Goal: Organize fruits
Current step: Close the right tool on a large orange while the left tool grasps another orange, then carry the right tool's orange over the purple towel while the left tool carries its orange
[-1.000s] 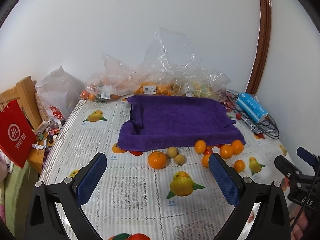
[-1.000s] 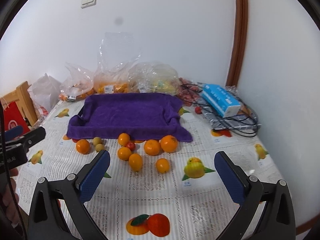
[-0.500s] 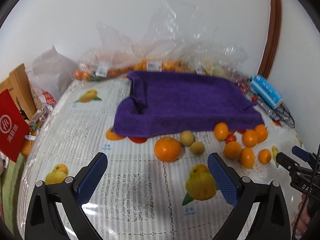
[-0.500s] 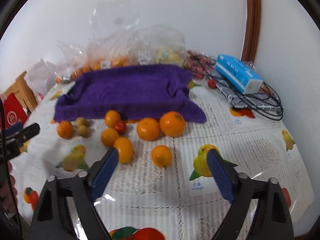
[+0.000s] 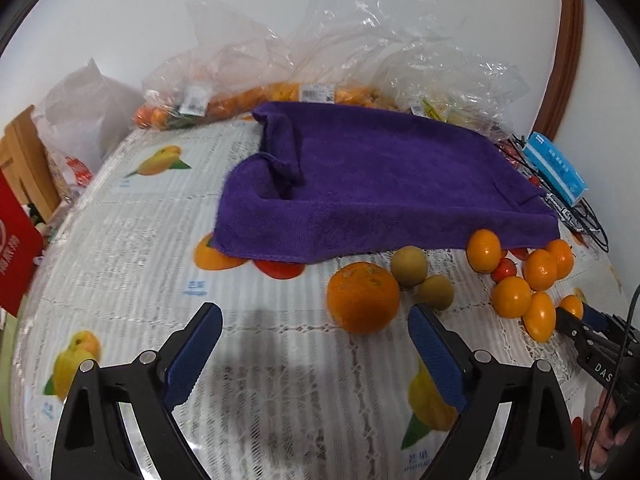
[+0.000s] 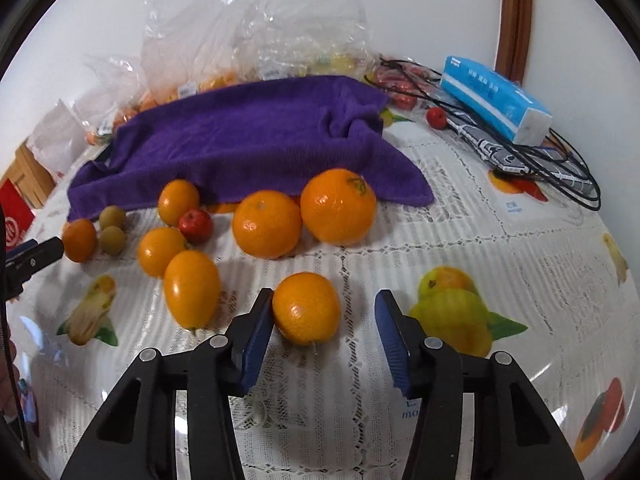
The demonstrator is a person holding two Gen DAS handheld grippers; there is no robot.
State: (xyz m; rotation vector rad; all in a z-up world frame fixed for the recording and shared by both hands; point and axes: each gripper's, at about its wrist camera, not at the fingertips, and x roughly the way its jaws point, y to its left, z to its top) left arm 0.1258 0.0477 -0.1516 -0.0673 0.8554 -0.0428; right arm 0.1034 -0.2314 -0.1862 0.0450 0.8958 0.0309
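Note:
Loose fruit lies on a fruit-print tablecloth in front of a purple towel (image 5: 380,184) (image 6: 248,140). In the right wrist view my right gripper (image 6: 324,320) has a small orange (image 6: 307,307) between its fingers. Its jaws are closing: the left pad is at the orange's skin and the right pad stands apart from it. In the left wrist view my left gripper (image 5: 316,340) is wide and closing slightly, with nothing between its fingers. A large orange (image 5: 363,298) sits just beyond its fingertips, nearer the right one. Two green-brown fruits (image 5: 408,266) lie behind that orange.
Two big oranges (image 6: 266,224), an oval orange (image 6: 192,288), smaller oranges and a red fruit (image 6: 195,224) crowd left of the right gripper. Clear bags of fruit (image 5: 280,92) line the wall. A blue tissue pack (image 6: 496,98) and black cables (image 6: 560,168) lie far right.
Both grippers have sunk toward the table and come closer to the fruit. The right jaws have narrowed around the small orange. The left jaws have narrowed a little.

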